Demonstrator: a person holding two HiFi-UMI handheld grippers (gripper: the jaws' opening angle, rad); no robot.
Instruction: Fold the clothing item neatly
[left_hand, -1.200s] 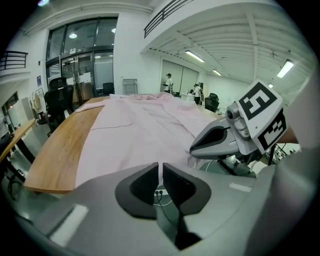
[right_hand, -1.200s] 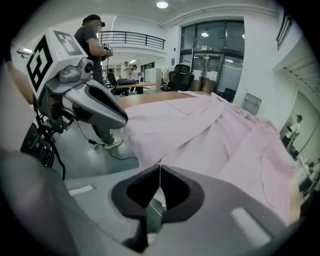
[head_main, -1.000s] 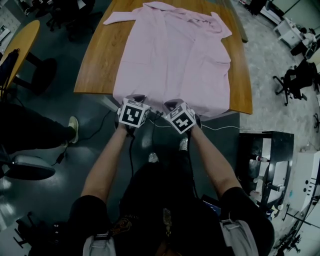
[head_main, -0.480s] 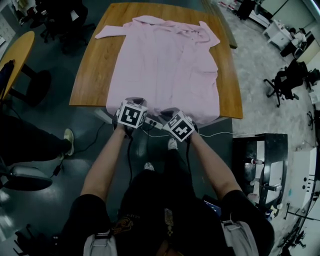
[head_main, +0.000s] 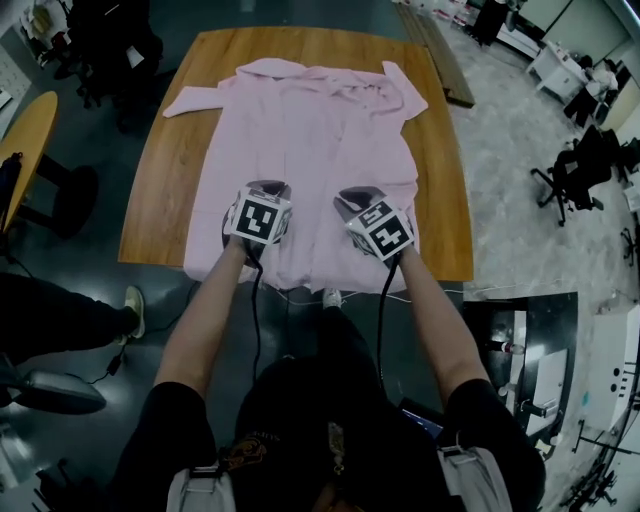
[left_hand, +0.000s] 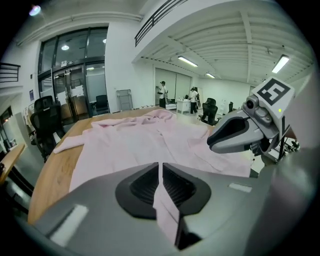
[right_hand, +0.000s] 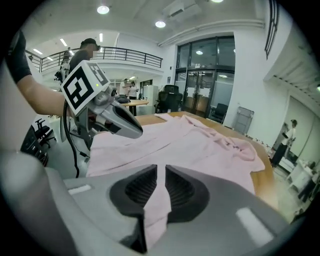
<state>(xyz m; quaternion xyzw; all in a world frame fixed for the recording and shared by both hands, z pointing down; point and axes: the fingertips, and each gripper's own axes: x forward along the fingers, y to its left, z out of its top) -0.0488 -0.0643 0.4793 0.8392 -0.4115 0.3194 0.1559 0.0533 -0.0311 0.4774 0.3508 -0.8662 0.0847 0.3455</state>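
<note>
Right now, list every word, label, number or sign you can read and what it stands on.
No text can be read anywhere.
Pale pink cloth garment: no print visible.
Black-and-white square marker cube on the left claw: coded pattern, no letters.
Matching cube on the right claw, whose jaws have just been opening, garment between them: pattern only.
Paper sheets on glass doors: too small to read.
</note>
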